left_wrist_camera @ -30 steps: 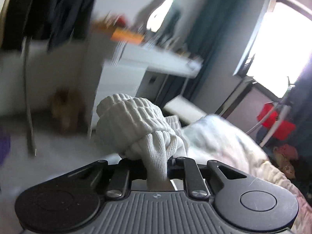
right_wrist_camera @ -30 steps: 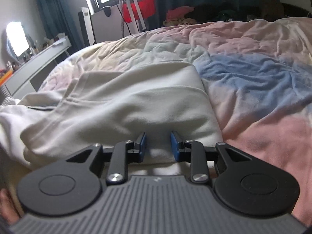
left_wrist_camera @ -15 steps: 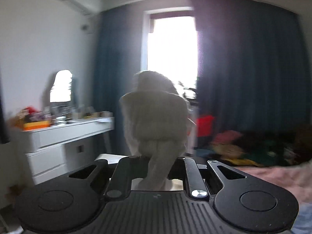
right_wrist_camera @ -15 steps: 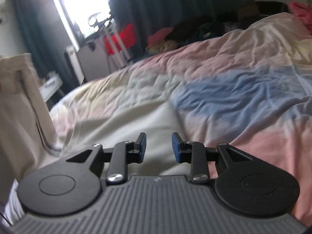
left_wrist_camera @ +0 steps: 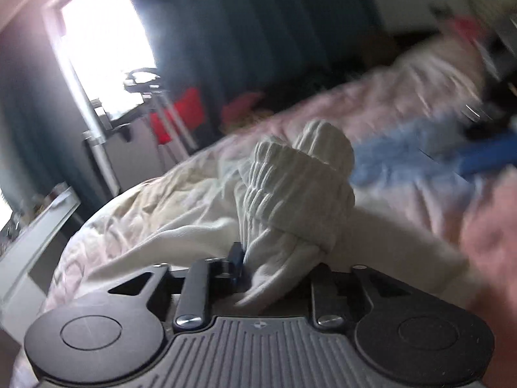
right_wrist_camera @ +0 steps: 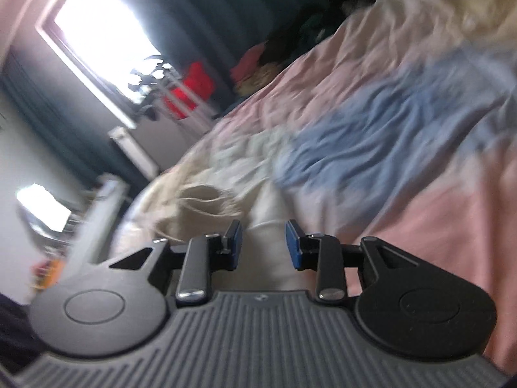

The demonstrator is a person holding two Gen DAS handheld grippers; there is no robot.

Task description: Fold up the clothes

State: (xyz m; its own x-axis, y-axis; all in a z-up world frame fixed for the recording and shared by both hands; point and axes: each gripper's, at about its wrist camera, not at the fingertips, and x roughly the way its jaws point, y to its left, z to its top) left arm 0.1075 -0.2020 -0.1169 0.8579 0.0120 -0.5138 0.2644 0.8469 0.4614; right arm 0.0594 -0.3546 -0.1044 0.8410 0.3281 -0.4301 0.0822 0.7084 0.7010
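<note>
My left gripper [left_wrist_camera: 274, 265] is shut on the ribbed cuff [left_wrist_camera: 297, 187] of a white sweatshirt, holding it bunched just above the bed. The rest of the white sweatshirt [left_wrist_camera: 181, 239] lies on the quilt below. In the right wrist view my right gripper [right_wrist_camera: 263, 242] is open and empty, with blue pads, just above the same white garment [right_wrist_camera: 268, 207] on the bed. Both views are blurred by motion.
The bed carries a pink, blue and cream quilt [right_wrist_camera: 387, 135]. A bright window [left_wrist_camera: 103, 38] and dark curtains stand behind. A red item on a stand [left_wrist_camera: 181, 113] is by the window. A white dresser [left_wrist_camera: 35, 226] lies left of the bed.
My left gripper swung the cuff from facing the dresser and window round to over the bed and lowered it. My right gripper tilted and stayed open above the garment.
</note>
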